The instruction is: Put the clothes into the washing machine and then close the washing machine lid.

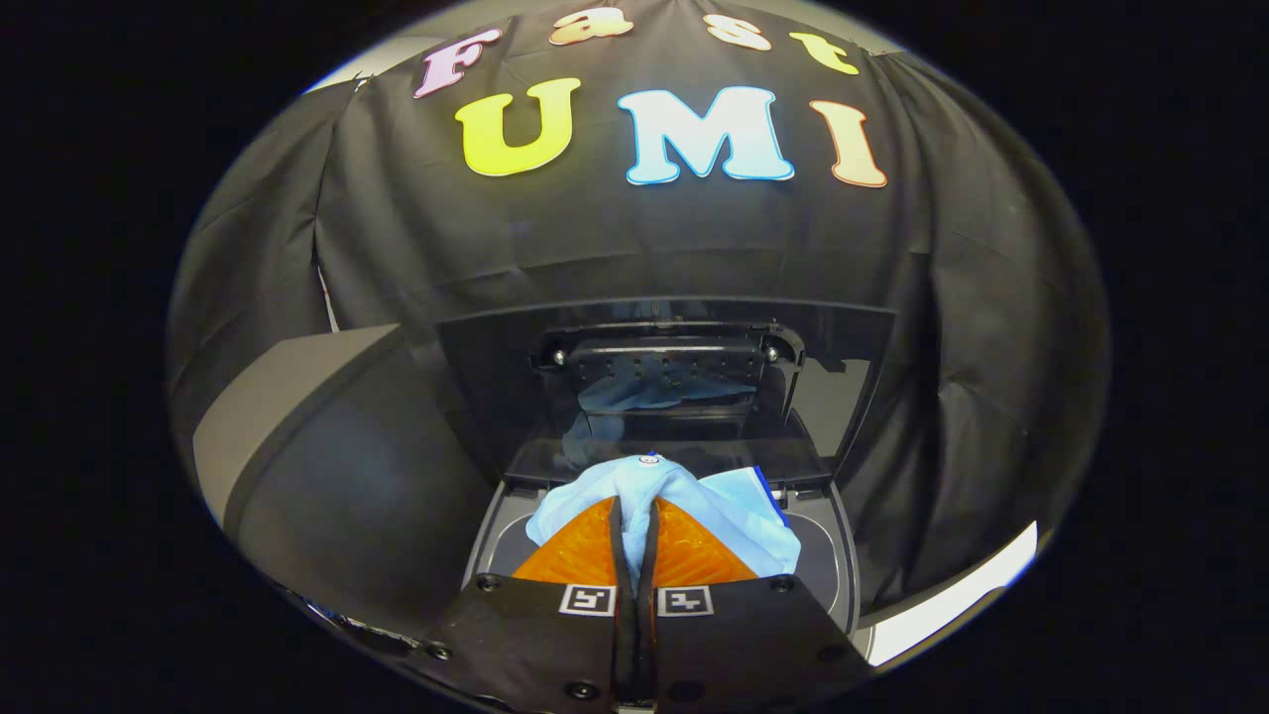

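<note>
Hanging over the open washing machine (pixel 848 580), the hand-held gripper (pixel 634 516) has its two fingers drawn nearly together, pinching a fold of light blue clothing (pixel 724 511) between them. The cloth bunches at the fingertips at 12 o'clock and spills toward 3 o'clock, draping above the machine's grey tub opening. Beyond the fingers, at 12 o'clock, the washing machine lid (pixel 664 377) stands raised and upright, its dark glossy panel reflecting the blue cloth. A grey surface (pixel 288 397) lies at 9 o'clock of the machine.
</note>
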Demonstrator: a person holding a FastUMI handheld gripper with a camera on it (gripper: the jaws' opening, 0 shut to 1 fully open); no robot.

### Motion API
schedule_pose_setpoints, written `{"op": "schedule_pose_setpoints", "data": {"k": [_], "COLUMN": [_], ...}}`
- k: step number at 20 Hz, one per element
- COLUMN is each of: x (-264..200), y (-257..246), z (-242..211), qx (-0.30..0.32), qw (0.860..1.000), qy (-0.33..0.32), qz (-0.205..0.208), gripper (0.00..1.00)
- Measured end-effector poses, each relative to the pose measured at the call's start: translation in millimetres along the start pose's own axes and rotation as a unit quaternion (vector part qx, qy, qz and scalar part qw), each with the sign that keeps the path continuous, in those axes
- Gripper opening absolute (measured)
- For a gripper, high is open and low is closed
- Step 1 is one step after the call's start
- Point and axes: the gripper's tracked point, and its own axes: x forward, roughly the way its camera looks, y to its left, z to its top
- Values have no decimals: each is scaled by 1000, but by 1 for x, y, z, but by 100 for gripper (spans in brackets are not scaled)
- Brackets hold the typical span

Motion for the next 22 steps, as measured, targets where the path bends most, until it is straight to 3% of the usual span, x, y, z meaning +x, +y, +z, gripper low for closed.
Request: {"op": "schedule_pose_setpoints", "data": {"k": [3, 15, 17, 20, 22], "x": [14, 31, 30, 21, 16], "y": [-11, -23, -11, -13, -4], "z": [-7, -22, -30, -14, -6], "qx": [17, -15, -2, -17, -24], "qw": [1000, 999, 999, 1000, 1000], "qy": [10, 36, 46, 17, 6], "qz": [-13, -32, -4, -20, -10], "gripper": [1, 2, 40, 97, 97]}}
